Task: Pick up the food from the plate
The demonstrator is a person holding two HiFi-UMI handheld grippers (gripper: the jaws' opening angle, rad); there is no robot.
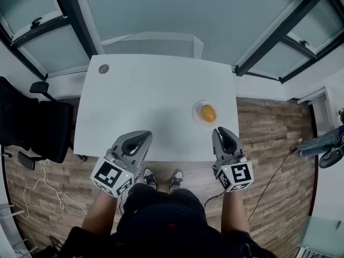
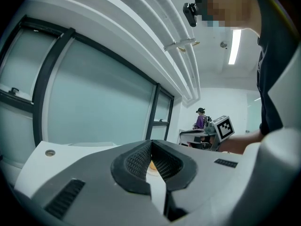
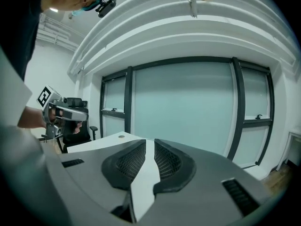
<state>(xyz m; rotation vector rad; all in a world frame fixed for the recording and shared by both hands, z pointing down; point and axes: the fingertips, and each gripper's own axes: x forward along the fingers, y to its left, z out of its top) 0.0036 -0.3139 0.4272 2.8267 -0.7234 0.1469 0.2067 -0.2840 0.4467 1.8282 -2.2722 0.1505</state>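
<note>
The white table (image 1: 140, 90) spreads out ahead of me. My left gripper (image 1: 144, 135) and right gripper (image 1: 221, 131) hover over its near edge, each with jaws closed together and holding nothing. The small pale plate (image 1: 196, 117) sits just beyond my right gripper, with the round orange food (image 1: 208, 113) lying on it.

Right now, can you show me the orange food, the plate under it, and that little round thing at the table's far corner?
orange food (image 1: 208, 113), head view, middle of its top.
plate (image 1: 195, 112), head view, its bare left rim.
round thing (image 1: 104, 69), head view, its centre.
</note>
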